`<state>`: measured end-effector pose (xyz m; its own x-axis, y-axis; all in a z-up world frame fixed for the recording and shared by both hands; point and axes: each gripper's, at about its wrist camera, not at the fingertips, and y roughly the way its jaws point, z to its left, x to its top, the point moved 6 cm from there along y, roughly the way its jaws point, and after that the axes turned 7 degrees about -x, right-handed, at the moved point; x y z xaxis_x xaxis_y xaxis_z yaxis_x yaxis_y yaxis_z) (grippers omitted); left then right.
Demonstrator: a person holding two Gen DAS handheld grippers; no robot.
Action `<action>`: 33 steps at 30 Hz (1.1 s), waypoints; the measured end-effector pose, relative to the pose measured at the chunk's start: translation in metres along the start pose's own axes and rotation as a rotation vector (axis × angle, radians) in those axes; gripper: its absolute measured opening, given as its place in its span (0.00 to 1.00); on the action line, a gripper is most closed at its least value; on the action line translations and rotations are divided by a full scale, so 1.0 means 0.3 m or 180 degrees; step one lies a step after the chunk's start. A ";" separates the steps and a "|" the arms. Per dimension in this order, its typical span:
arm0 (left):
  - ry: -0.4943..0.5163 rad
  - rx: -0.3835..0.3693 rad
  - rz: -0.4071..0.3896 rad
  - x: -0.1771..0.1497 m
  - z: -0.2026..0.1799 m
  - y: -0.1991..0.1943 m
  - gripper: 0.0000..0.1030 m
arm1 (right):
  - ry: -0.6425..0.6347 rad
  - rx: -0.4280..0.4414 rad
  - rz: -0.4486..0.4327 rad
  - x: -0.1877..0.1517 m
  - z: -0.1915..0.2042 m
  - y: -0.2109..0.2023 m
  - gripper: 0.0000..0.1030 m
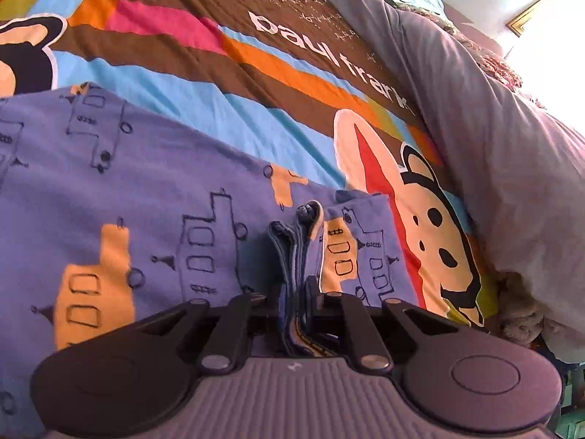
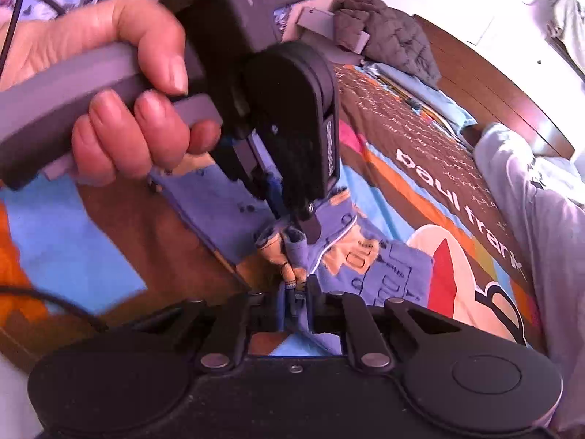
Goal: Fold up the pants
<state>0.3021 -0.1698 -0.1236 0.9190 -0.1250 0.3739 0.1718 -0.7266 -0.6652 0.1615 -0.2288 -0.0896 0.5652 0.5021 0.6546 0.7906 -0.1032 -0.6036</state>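
Left wrist view: left claw (image 1: 294, 292) clamped on a bunched, several-layer edge of the pants (image 1: 146, 201), which lie spread on the bedspread (image 1: 256, 73).

Right wrist view: right claw (image 2: 294, 292) pinches another gathered edge. Judgement: mid-fold, a fold not yet laid down.

We see strong daylight entering from the upper right in both views, where the window (image 1: 548, 36) burns out to pure white. The same glare washes the far wall in the right wrist view. Colours on the bedspread (image 1: 256, 55) read bright and saturated. The fisheye bends straight stripes and darkens the corners. The pants (image 1: 128, 201) show slight motion blur at the left edge, and the hand (image 2: 120, 91) close to the lens looks soft, with smeared fabric beneath it.
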 end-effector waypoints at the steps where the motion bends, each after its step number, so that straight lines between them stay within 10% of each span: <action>1: -0.0019 -0.0016 -0.0007 0.009 0.011 -0.016 0.09 | 0.0043 0.0000 -0.0006 0.017 0.004 -0.004 0.11; 14: -0.0223 0.0043 -0.0062 0.079 0.282 -0.253 0.09 | 0.0381 0.0384 -0.0094 0.260 0.219 0.020 0.11; 22: -0.0583 -0.0390 -0.0201 0.051 0.407 -0.271 0.10 | 0.0205 0.0435 0.0007 0.277 0.331 0.048 0.11; 33: -0.0353 -0.0111 -0.0397 0.037 0.378 -0.327 0.23 | -0.0069 0.0339 0.0043 0.261 0.375 0.063 0.21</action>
<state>0.3358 -0.0234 -0.1274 0.9252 0.0415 0.3772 0.2762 -0.7550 -0.5947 0.1942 -0.0949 -0.1008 0.5694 0.5199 0.6367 0.7528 -0.0188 -0.6579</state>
